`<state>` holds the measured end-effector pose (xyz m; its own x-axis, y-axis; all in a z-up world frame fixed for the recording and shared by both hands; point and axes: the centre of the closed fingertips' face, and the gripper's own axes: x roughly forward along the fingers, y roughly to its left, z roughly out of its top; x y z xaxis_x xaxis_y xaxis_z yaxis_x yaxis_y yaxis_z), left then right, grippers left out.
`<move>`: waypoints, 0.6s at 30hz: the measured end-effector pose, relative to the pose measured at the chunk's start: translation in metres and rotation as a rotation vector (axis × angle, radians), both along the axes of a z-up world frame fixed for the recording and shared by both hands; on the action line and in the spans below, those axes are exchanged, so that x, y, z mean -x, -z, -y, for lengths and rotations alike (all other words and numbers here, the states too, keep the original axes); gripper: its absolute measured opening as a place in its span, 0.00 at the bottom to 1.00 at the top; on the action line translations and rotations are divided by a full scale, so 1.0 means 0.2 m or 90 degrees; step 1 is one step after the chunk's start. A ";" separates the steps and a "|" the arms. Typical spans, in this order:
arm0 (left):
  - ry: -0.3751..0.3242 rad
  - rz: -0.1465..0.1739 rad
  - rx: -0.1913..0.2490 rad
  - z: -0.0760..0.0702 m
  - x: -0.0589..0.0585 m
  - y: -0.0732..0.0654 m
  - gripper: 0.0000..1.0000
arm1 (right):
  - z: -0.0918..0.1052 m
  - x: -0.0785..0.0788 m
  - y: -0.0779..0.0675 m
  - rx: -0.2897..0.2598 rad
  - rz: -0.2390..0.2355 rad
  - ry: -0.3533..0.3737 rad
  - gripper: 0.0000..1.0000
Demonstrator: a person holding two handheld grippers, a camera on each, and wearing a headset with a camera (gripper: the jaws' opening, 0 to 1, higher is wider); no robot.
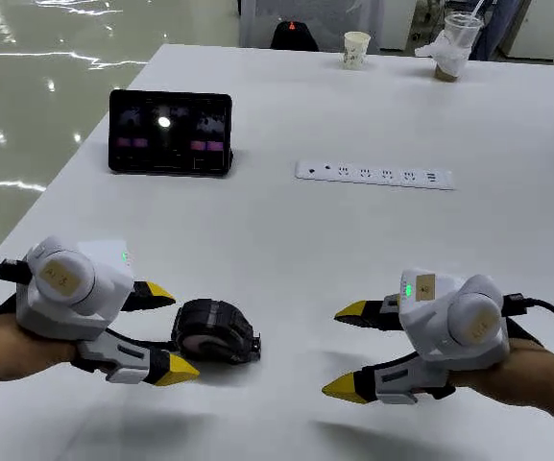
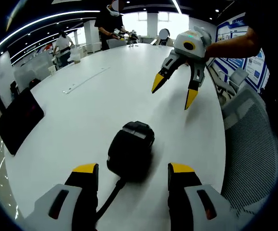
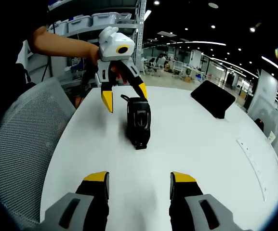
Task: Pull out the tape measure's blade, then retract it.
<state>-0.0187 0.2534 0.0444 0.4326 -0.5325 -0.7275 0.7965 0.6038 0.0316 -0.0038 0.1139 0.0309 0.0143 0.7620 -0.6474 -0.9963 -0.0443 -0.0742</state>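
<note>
Tape measure (image 1: pixel 215 331) on counter (image 1: pixel 286 250) near front edge, left of centre, just ahead of left gripper (image 1: pixel 176 331) jaws. Right gripper (image 1: pixel 338 351) well apart, toward the right. Tablet (image 1: pixel 170 132) by left edge. Power strip (image 1: pixel 374 175) behind centre. Cup (image 1: pixel 356 49) and second cup (image 1: pixel 454 43) at far edge.

You're in a big open-plan lab or workshop hall: a long white desk (image 1: pixel 286 240), a mesh chair (image 3: pixel 23 130), shelving stacked with storage bins (image 3: pixel 83 21), ceiling strip lights (image 2: pixel 42 24), a glossy floor (image 1: pixel 36 86) and other people (image 2: pixel 105 26) working.

No legible text or numbers
</note>
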 end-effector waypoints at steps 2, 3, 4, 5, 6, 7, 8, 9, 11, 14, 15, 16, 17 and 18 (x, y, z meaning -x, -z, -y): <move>0.006 -0.004 -0.004 0.00 -0.01 0.00 0.51 | -0.02 -0.01 0.01 0.001 0.002 -0.010 0.46; 0.011 -0.005 -0.006 0.00 -0.01 0.00 0.51 | -0.03 -0.01 0.02 0.002 0.002 -0.016 0.45; 0.015 -0.005 -0.006 0.00 -0.01 0.00 0.50 | -0.04 -0.01 0.02 0.002 0.003 -0.021 0.44; 0.018 -0.007 -0.007 0.00 -0.01 0.01 0.49 | -0.05 -0.01 0.02 0.003 0.003 -0.025 0.43; 0.023 -0.008 -0.009 0.00 -0.02 0.01 0.48 | -0.06 -0.01 0.03 0.005 0.004 -0.033 0.42; 0.026 -0.009 -0.010 0.01 -0.02 0.01 0.48 | -0.07 -0.01 0.04 0.008 0.004 -0.036 0.41; 0.029 -0.010 -0.012 0.01 -0.02 0.01 0.47 | -0.08 -0.01 0.04 0.009 0.005 -0.041 0.40; 0.034 -0.013 -0.014 0.01 -0.03 0.01 0.47 | -0.10 0.00 0.05 0.011 0.005 -0.048 0.40; 0.041 -0.016 -0.018 0.01 -0.03 0.02 0.45 | -0.12 0.00 0.06 0.014 0.004 -0.058 0.38; 0.057 -0.024 -0.026 0.01 -0.03 0.03 0.43 | -0.16 0.00 0.07 0.020 0.007 -0.074 0.35; 0.060 -0.025 -0.029 0.01 -0.03 0.03 0.42 | -0.17 0.00 0.08 0.020 0.007 -0.078 0.34; 0.065 -0.027 -0.033 0.01 -0.04 0.03 0.42 | -0.19 0.00 0.08 0.019 0.006 -0.083 0.33; 0.068 -0.028 -0.035 0.01 -0.04 0.04 0.41 | -0.20 0.00 0.08 0.018 0.006 -0.086 0.33; 0.070 -0.029 -0.036 0.00 -0.04 0.04 0.41 | -0.21 0.00 0.08 0.018 0.005 -0.089 0.32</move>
